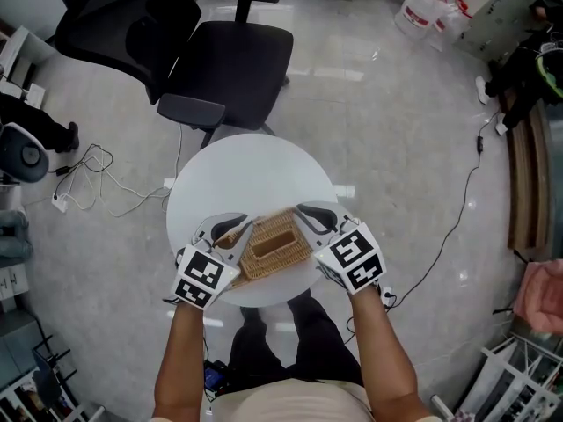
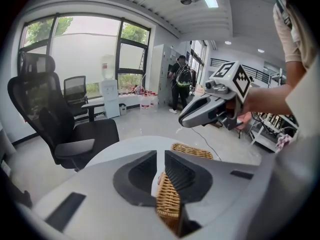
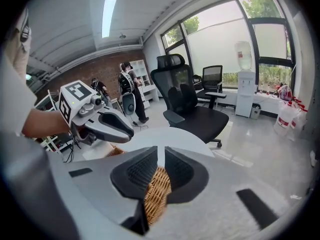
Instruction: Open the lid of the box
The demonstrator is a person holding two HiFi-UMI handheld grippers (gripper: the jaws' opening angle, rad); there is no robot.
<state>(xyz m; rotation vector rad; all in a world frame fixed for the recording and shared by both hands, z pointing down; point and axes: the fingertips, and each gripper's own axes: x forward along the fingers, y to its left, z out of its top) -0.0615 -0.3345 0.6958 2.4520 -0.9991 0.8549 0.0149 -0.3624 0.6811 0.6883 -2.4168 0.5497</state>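
Note:
A light-brown wicker box (image 1: 274,244) with a rectangular hollow in its top lies on the near part of the round white table (image 1: 246,170). My left gripper (image 1: 236,227) grips its left side and my right gripper (image 1: 306,213) its right side. In the left gripper view the left gripper (image 2: 160,156) has a thin woven wall (image 2: 167,204) pinched between nearly closed jaws, and the right gripper (image 2: 184,121) hangs opposite. In the right gripper view the right gripper (image 3: 161,156) holds a woven edge (image 3: 156,194) between its pads, with the left gripper (image 3: 129,133) across from it.
A black office chair (image 1: 220,60) stands just beyond the table. Cables (image 1: 97,183) lie on the floor at the left, another cable (image 1: 457,209) at the right. A person (image 2: 180,81) stands by lockers far off. The table's far half is bare.

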